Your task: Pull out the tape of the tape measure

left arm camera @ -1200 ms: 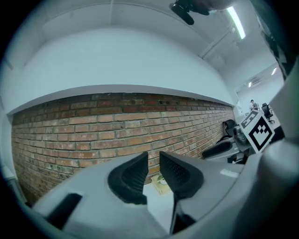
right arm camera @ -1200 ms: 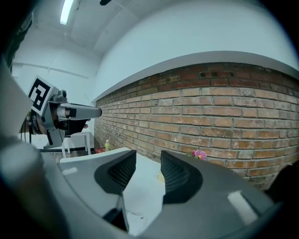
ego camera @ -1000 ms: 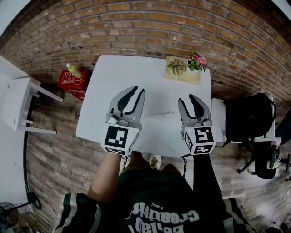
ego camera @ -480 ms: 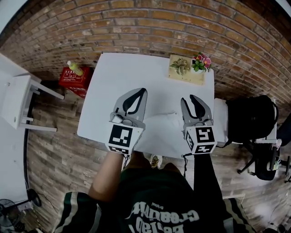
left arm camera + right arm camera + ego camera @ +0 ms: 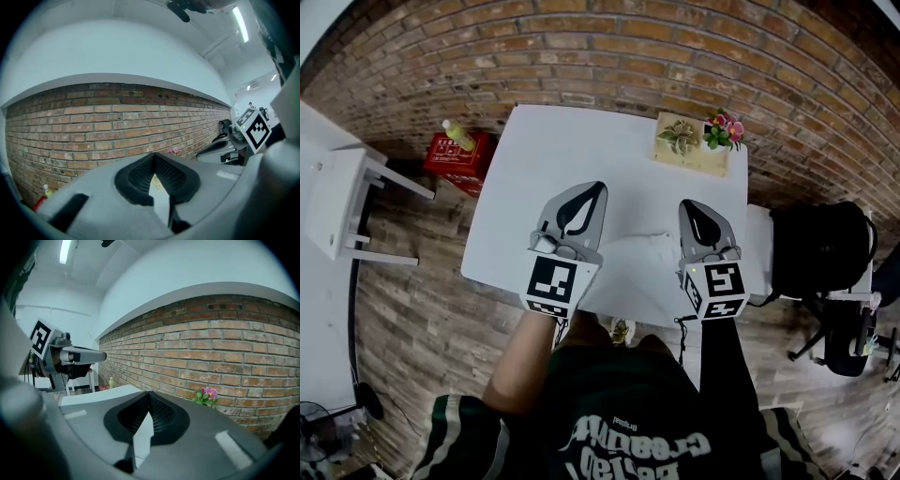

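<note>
No tape measure shows in any view. In the head view my left gripper (image 5: pixel 594 188) hovers over the near left part of the white table (image 5: pixel 581 141), its jaws shut with nothing between them. My right gripper (image 5: pixel 689 205) is held over the near right part, also shut and empty. In the left gripper view the dark pads (image 5: pixel 140 176) meet at the tip, and the left gripper (image 5: pixel 153 157) points toward the brick wall. The right gripper (image 5: pixel 149 393) also has its jaws closed together in its own view. Each gripper sees the other at its side.
A wooden tray (image 5: pixel 689 159) with a succulent and pink flowers (image 5: pixel 724 129) stands at the table's far right corner. A red box (image 5: pixel 450 157) with a green bottle (image 5: pixel 457 136) sits on the floor at the left, near a white stool (image 5: pixel 337 202). A black chair (image 5: pixel 820 248) is at the right.
Both grippers went from open to shut, the left one first and the right one after it. They hold about the same places over the table.
</note>
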Action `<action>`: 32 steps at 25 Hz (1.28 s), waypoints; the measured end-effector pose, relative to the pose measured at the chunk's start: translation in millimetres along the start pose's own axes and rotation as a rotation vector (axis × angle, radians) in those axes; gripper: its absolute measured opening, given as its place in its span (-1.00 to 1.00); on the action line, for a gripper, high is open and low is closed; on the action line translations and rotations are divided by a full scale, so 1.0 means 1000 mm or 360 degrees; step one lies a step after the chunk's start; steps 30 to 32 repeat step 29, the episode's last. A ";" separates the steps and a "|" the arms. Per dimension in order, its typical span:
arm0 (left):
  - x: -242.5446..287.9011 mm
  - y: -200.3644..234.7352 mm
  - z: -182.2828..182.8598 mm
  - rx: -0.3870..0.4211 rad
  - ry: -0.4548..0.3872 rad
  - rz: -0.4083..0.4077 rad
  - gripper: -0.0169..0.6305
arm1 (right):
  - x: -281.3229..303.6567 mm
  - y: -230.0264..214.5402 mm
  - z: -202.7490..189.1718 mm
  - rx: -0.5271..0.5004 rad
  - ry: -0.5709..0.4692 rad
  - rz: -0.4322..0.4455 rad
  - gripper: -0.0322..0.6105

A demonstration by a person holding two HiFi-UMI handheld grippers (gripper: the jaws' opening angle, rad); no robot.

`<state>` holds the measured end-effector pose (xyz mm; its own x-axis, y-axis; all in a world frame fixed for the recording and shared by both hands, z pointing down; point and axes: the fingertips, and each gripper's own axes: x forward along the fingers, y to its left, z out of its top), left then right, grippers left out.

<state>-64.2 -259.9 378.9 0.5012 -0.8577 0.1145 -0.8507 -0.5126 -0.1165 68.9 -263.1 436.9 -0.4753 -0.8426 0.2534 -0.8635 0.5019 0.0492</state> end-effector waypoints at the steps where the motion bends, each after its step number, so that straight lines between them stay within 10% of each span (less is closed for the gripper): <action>1: 0.000 0.001 0.000 -0.0001 -0.0001 0.0002 -0.93 | 0.001 0.000 0.001 -0.0001 -0.0004 -0.0001 -0.86; 32: -0.018 -0.016 0.034 0.0038 -0.0096 0.0017 -0.93 | -0.031 0.002 0.034 -0.0123 -0.0133 -0.0032 -0.86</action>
